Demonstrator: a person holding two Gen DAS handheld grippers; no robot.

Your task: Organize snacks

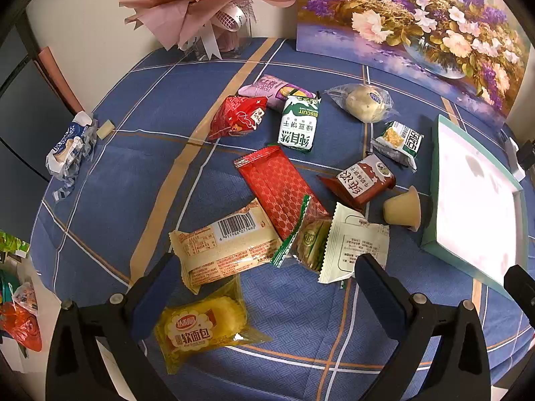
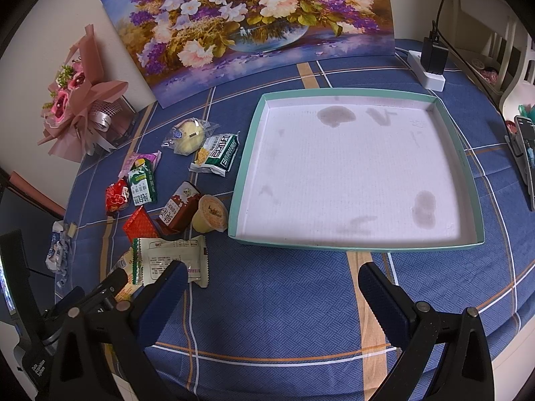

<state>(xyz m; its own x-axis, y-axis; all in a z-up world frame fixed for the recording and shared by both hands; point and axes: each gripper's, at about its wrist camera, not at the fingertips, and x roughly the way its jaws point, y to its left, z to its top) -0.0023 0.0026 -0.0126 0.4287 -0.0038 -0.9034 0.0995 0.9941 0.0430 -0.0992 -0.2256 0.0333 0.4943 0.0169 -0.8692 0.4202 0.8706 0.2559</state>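
Yellow bread pack (image 1: 204,325) between open left gripper (image 1: 267,280), teal tray (image 2: 468,180) beyond right gripper (image 2: 272,284)

left gripper (image 1: 267,277) | right gripper (image 2: 272,282) | black frames | dark blue fingers (image 1: 378,287) | silver screws

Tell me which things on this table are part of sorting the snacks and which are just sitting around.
For the job:
- teal-rimmed shallow cardboard tray
- yellow soft-bread packet
- long red patterned wrapper
- green-and-white biscuit packet
- small yellow pudding cup

Just lying about:
- pink paper-wrapped bouquet
- flower painting
- white power strip
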